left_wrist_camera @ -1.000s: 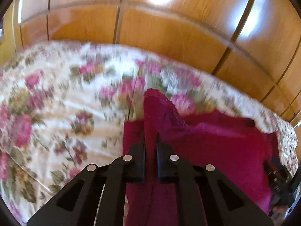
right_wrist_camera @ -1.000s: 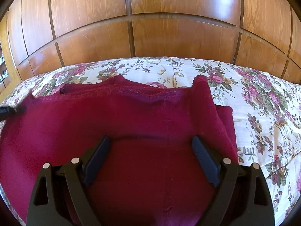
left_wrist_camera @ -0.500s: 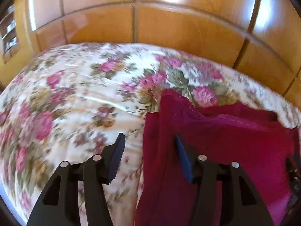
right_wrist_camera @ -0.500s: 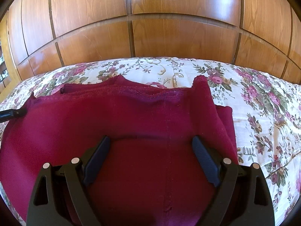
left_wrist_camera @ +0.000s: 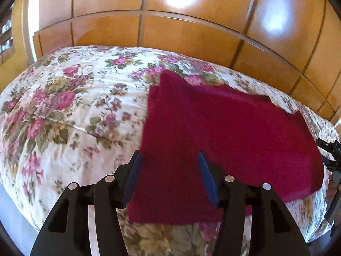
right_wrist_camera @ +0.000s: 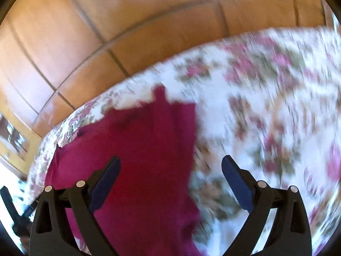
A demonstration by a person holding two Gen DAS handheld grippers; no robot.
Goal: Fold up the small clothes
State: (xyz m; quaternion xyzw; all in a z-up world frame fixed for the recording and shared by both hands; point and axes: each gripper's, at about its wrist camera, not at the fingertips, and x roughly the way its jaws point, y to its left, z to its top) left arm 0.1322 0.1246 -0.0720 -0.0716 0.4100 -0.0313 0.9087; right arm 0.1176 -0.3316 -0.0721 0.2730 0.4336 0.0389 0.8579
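A dark red knit garment (left_wrist_camera: 223, 132) lies folded and flat on the floral bedspread (left_wrist_camera: 64, 106). My left gripper (left_wrist_camera: 168, 156) hovers open over the garment's near left edge, with nothing pinched between its blue pads. In the blurred, tilted right wrist view, my right gripper (right_wrist_camera: 171, 161) also stands open, straddling the garment's (right_wrist_camera: 149, 149) right edge without gripping it. A black part of the right gripper (left_wrist_camera: 329, 155) shows at the far right of the left wrist view.
Glossy wooden wall panels (left_wrist_camera: 191, 32) rise directly behind the bed. The bedspread (right_wrist_camera: 266, 106) stretches wide to the left and right of the garment. The bed's near edge drops off at the lower left (left_wrist_camera: 12, 213).
The left gripper let go of the garment's fold, opened and drew back. The right gripper, open throughout, pulled back and rolled, so the garment now sits to its left.
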